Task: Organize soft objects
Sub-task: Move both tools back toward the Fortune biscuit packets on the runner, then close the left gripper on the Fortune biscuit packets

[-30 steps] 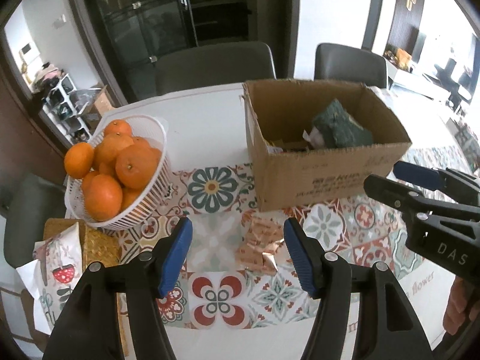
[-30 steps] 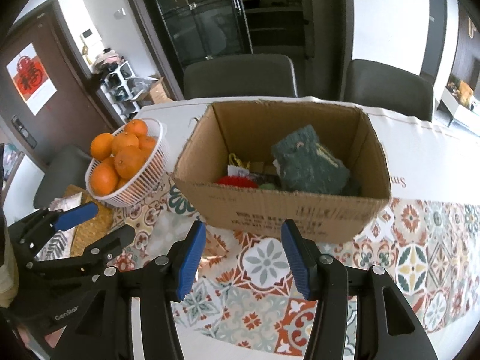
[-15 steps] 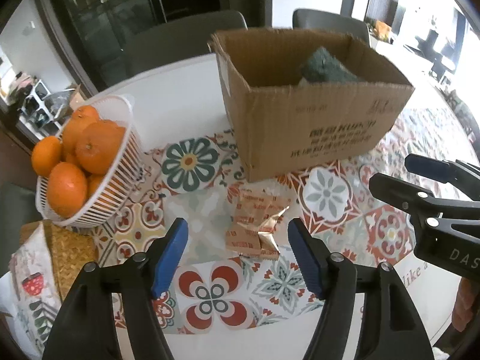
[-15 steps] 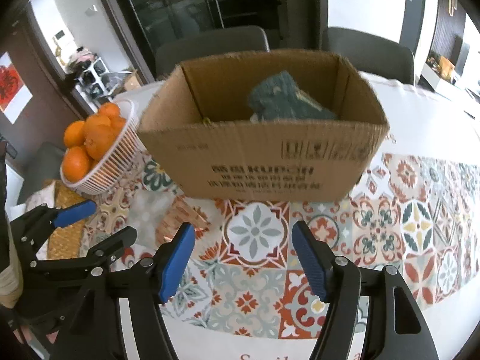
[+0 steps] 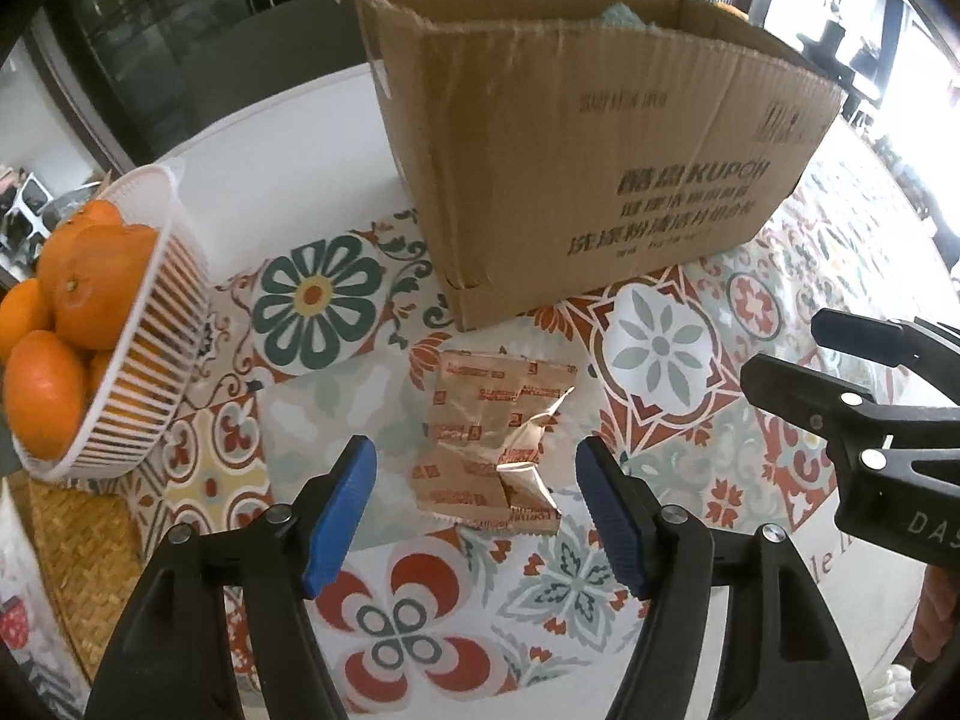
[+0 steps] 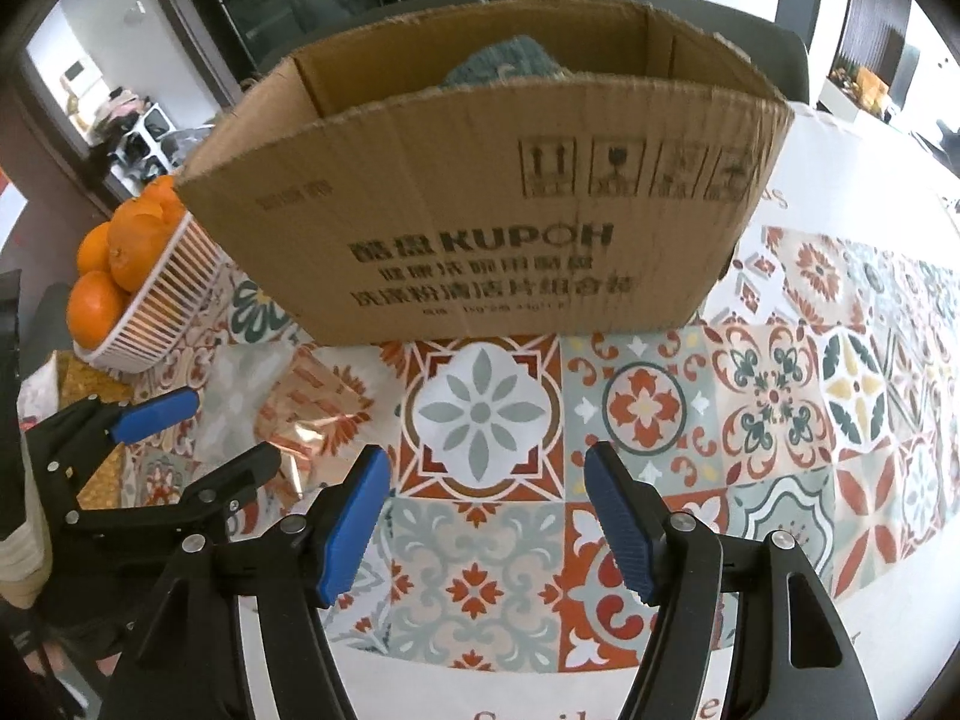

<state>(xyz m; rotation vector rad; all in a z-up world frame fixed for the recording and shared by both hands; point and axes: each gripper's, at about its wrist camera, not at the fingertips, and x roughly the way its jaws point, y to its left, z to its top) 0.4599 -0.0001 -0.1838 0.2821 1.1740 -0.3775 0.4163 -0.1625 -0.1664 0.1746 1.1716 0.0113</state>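
Two hand-held black grippers with blue finger pads hang above a table covered by a tile-patterned cloth in red, teal and cream; the left gripper has its jaws spread, with nothing pinched, and the crinkled copper-gold foil packet printed in red lies flat on the cloth below the gap between its fingers, just in front of the near corner of the open brown cardboard box printed with dark lettering; whether the pads touch the packet cannot be told, though they appear clear of it; the right gripper also stands spread and empty over a bare stretch of patterned cloth in front of the box's long printed side; from the right wrist view the packet sits to the left of that gripper, between it and the left gripper's own blue-tipped finger; a dark teal knitted soft item shows above the box's rim, inside it; a white slatted plastic basket heaped with oranges stands to the left of the box, apart from the packet; a woven straw mat lies beside the basket at the table's edge.
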